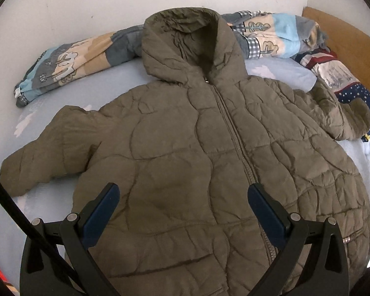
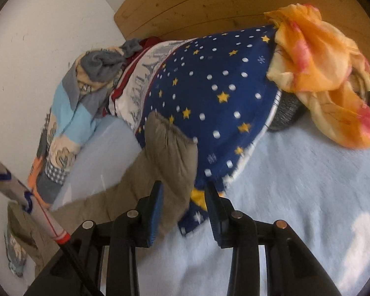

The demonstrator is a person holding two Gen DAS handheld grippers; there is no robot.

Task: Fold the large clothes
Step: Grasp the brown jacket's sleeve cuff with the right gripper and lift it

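Note:
An olive-brown quilted hooded jacket [image 1: 197,148] lies zipped and face up on the bed, hood toward the wall, both sleeves spread out. My left gripper [image 1: 183,190] hovers open over the jacket's lower front, with nothing between its fingers. In the right wrist view the jacket's sleeve [image 2: 170,148] rests with its cuff on a navy star-print blanket [image 2: 209,86]. My right gripper [image 2: 183,187] has its jaws partly apart around that sleeve. The left pad lies against the sleeve, while blanket cloth shows beside the right pad.
A patchwork quilt [image 1: 74,59] is bunched along the white wall [image 1: 86,5]. An orange cloth [image 2: 320,61] lies by the wooden headboard [image 2: 209,0]. Light-blue sheet [image 2: 296,185] shows right of the blanket. A grey pole with red tape [image 2: 37,197] crosses the lower left.

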